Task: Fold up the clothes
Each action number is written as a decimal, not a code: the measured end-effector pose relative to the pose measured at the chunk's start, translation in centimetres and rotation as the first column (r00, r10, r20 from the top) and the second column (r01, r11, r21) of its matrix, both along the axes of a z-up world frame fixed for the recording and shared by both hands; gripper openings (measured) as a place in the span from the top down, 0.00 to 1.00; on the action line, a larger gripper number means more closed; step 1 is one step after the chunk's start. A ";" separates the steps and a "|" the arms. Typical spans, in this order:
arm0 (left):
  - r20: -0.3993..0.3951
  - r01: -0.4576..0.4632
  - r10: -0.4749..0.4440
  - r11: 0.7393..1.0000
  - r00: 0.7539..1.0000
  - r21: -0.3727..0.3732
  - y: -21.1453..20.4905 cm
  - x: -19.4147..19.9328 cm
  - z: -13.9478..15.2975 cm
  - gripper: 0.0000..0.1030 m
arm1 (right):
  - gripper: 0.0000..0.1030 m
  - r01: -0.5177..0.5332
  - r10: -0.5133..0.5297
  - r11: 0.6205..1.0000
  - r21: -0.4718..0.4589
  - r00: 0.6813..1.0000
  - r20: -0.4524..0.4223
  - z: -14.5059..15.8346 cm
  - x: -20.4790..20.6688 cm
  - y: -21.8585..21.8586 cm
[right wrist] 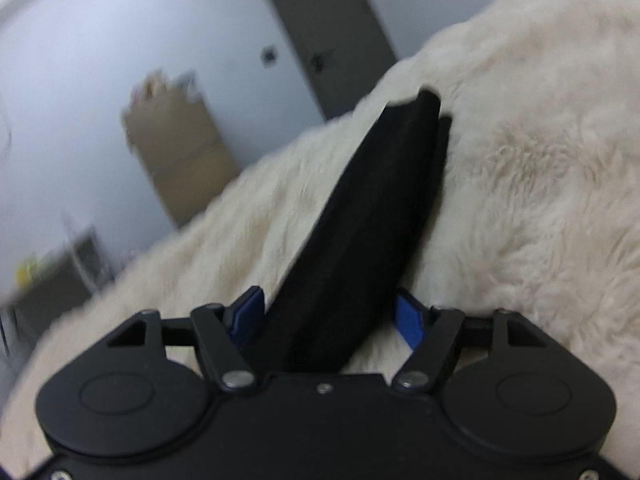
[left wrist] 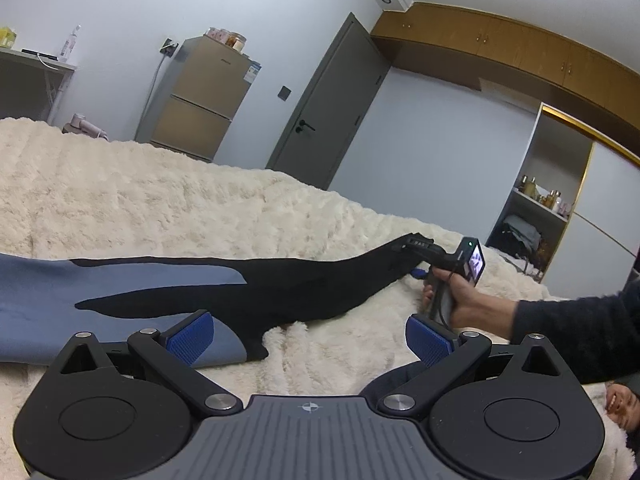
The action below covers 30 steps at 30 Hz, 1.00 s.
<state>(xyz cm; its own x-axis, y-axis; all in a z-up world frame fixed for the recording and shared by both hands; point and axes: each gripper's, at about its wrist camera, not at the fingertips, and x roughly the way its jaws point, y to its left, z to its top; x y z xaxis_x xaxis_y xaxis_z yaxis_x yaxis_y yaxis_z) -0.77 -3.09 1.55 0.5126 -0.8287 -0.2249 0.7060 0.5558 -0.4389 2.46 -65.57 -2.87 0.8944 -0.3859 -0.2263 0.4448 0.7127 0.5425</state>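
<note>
1. Garment (left wrist: 224, 288), black with grey-blue panels, lies spread flat on a bed covered by a fluffy cream blanket (left wrist: 168, 208); its wide part runs off toward the left edge of the bed in the left wrist view.
2. One narrow black end of the garment stretches out toward the right side of the bed and is lifted a little off the blanket there.
3. Right tool (right wrist: 326, 314), seen in the right wrist view, has its blue pads (right wrist: 410, 318) spread apart, with that black strip of cloth running between them; the right pad sits at the cloth's edge, while the left pad stands just clear of it, so the cloth is not pinched.
4. In the left wrist view the right tool is at the tip of the raised black end, held by a hand (left wrist: 460, 296) with a dark sleeve (left wrist: 576, 332).
5. Left tool (left wrist: 308, 338) hovers low over the near edge of the bed, its jaws spread wide with nothing between them; its left pad is over the corner of the grey-blue panel.
6. Beyond the far edge of the bed stand a fridge (left wrist: 200, 96) and a grey door (left wrist: 332, 104).
</note>
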 end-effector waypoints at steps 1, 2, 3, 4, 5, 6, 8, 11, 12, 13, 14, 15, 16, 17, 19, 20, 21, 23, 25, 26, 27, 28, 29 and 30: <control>-0.006 -0.005 0.005 1.000 1.000 -0.004 0.1 0.1 -0.1 0.02 | 0.44 0.020 -0.022 0.999 0.043 0.999 0.047 -0.4 0.2 -1.2; -0.011 -0.008 0.008 1.000 1.000 -0.009 0.2 0.2 -0.1 0.02 | 0.48 0.035 -0.041 0.996 0.080 0.996 0.078 -0.6 0.3 -2.1; -0.016 -0.009 0.009 1.000 1.000 -0.015 0.4 0.3 -0.2 0.02 | 0.55 0.039 -0.049 0.995 0.096 0.994 0.098 -0.8 0.5 -2.6; -0.023 -0.011 0.011 1.000 1.000 -0.023 0.5 0.5 -0.2 0.02 | 0.64 0.036 -0.051 0.992 0.118 0.990 0.129 -0.9 1.0 -3.6; -0.028 -0.012 0.011 1.000 1.000 -0.025 0.4 0.8 -0.3 0.02 | 0.70 0.030 -0.047 0.991 0.128 0.990 0.131 -0.9 1.5 -4.2; -0.031 -0.012 0.012 1.000 0.999 -0.024 0.4 1.1 -0.4 0.02 | 0.87 0.024 -0.043 0.989 0.143 0.991 0.129 -0.9 2.1 -4.8; -0.030 -0.022 0.021 1.000 0.999 -0.021 0.4 1.5 -0.2 0.02 | 0.95 0.002 -0.025 0.985 0.170 0.991 0.132 -0.7 2.7 -5.3; -0.018 -0.069 0.068 0.996 0.998 -0.050 1.3 1.8 0.7 0.02 | 0.96 -0.035 0.034 0.999 0.008 0.994 0.106 2.5 3.1 -2.4; -0.010 -0.096 0.095 0.993 0.995 -0.067 1.8 1.9 0.9 0.02 | 0.96 -0.048 0.050 0.999 -0.023 0.993 0.105 3.3 3.1 -1.6; -0.003 -0.122 0.122 0.989 0.993 -0.083 2.3 2.0 1.2 0.02 | 0.96 -0.068 0.077 0.993 -0.101 0.993 0.086 5.3 3.3 0.6; 0.006 -0.150 0.151 0.984 0.988 -0.096 2.8 2.1 1.6 0.02 | 0.96 -0.093 0.108 0.980 -0.175 0.991 0.078 7.3 3.4 2.9; 0.019 -0.184 0.186 0.978 0.982 -0.095 3.5 2.2 1.9 0.02 | 0.96 -0.118 0.138 0.961 -0.252 0.988 0.066 8.9 3.4 5.6; 0.034 -0.221 0.224 0.972 0.974 -0.086 4.1 2.2 2.3 0.02 | 0.96 -0.142 0.168 0.935 -0.326 0.984 0.052 10.6 3.5 8.4; 0.049 -0.258 0.262 0.963 0.964 -0.077 4.8 2.3 2.7 0.02 | 0.96 -0.172 0.199 0.900 -0.400 0.980 0.027 12.5 3.0 11.8; 0.075 -0.325 0.329 0.944 0.941 -0.063 6.3 2.3 3.4 0.02 | 0.96 -0.239 0.268 0.847 -0.475 0.963 -0.008 14.1 3.0 17.2; 0.087 -0.355 0.359 0.933 0.929 -0.060 7.3 2.2 3.9 0.02 | 0.96 -0.287 0.314 0.807 -0.517 0.949 -0.037 15.1 3.2 20.9; 0.100 -0.382 0.387 0.922 0.917 -0.058 8.4 1.9 4.3 0.02 | 0.96 -0.326 0.349 0.771 -0.546 0.935 -0.066 14.7 3.6 24.0; 0.133 -0.429 0.433 0.902 0.892 -0.058 10.5 1.3 4.8 0.02 | 0.96 -0.401 0.411 0.694 -0.598 0.903 -0.129 13.7 4.4 30.2; 0.160 -0.497 0.500 0.866 0.851 -0.061 13.0 0.1 4.9 0.02 | 0.96 -0.471 0.464 0.607 -0.640 0.864 -0.196 12.8 5.1 36.3; 0.167 -0.531 0.535 0.844 0.828 -0.071 14.0 -0.4 4.7 0.01 | 0.96 -0.504 0.488 0.561 -0.657 0.842 -0.230 12.3 5.5 39.4; 0.168 -0.577 0.584 0.812 0.794 -0.089 15.2 -1.1 4.4 0.01 | 0.96 -0.541 0.502 0.490 -0.684 0.816 -0.286 10.0 6.0 43.4; 0.152 -0.629 0.639 0.769 0.754 -0.114 16.5 -1.8 3.9 0.01 | 0.96 -0.575 0.510 0.414 -0.705 0.789 -0.343 7.6 6.6 47.6; 0.128 -0.646 0.658 0.753 0.742 -0.128 17.4 -2.1 3.5 0.01 | 0.96 -0.621 0.516 0.349 -0.702 0.753 -0.409 5.1 7.1 51.0; 0.102 -0.650 0.663 0.747 0.741 -0.137 18.1 -2.2 3.2 0.01 | 0.95 -0.666 0.523 0.297 -0.684 0.713 -0.467 2.5 6.7 54.5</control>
<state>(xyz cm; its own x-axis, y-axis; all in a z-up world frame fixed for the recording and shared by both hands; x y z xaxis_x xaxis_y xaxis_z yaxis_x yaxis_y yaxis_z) -2.96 15.05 4.72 0.9562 -0.2874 -0.0556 0.2355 0.8681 -0.4369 9.14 -11.03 -0.37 0.9443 0.1723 -0.2804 -0.2765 0.8776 -0.3917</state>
